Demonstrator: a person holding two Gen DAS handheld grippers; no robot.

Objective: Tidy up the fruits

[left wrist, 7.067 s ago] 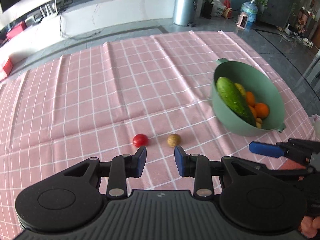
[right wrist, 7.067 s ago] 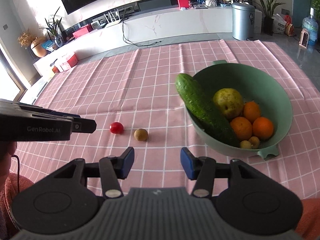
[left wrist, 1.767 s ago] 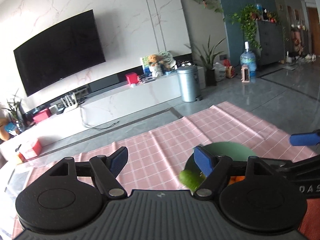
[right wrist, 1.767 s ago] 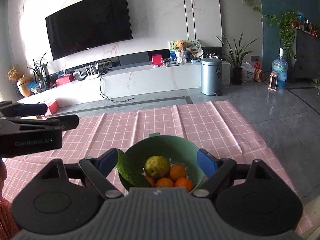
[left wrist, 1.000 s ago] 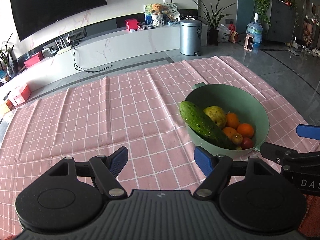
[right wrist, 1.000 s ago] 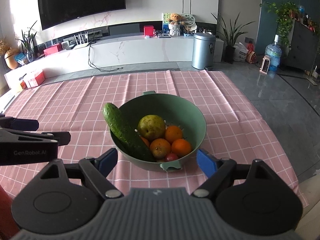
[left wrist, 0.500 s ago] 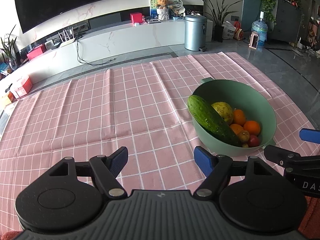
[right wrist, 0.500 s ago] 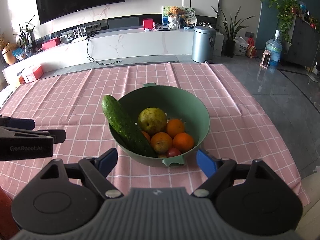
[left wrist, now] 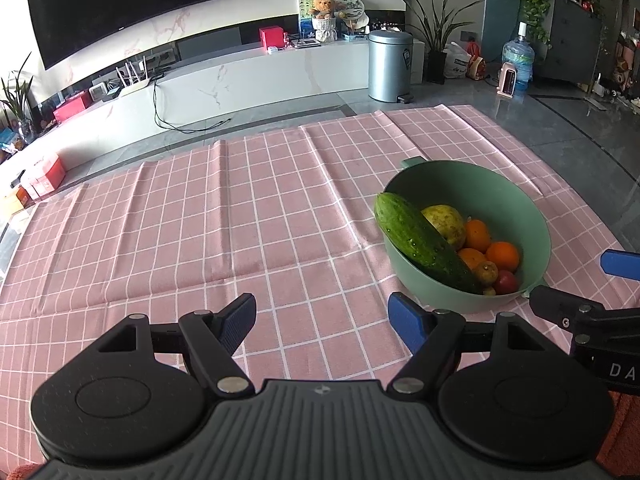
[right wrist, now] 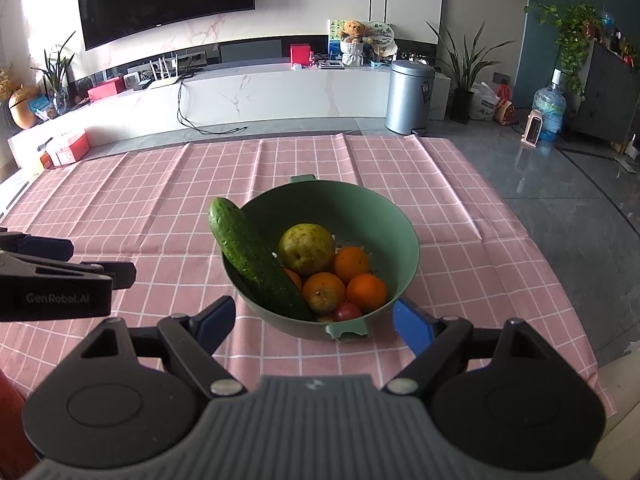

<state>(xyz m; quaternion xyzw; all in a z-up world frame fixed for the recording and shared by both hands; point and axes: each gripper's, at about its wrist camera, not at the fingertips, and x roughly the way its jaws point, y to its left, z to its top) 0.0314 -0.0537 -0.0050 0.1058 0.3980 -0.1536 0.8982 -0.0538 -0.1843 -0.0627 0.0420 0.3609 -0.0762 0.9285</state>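
A green bowl (left wrist: 520, 204) (right wrist: 360, 204) stands on the pink checked tablecloth (left wrist: 240, 220). It holds a cucumber (left wrist: 420, 240) (right wrist: 256, 264) leaning on its left rim, a yellow-green pear (right wrist: 306, 248), oranges (right wrist: 366, 290), a red tomato (right wrist: 347, 312) and a small brown fruit (left wrist: 486, 272). My left gripper (left wrist: 324, 318) is open and empty, left of the bowl near the front. My right gripper (right wrist: 314, 322) is open and empty, just in front of the bowl.
The table's right edge (right wrist: 560, 272) drops to a grey floor. Beyond the far edge are a white TV bench (right wrist: 240, 92), a metal bin (right wrist: 408, 96) and plants. The left gripper's side shows at left in the right wrist view (right wrist: 60, 280).
Both grippers have tilted down from the room toward the table and drawn slightly back. The tomato and the small brown fruit, earlier on the cloth, now lie in the bowl.
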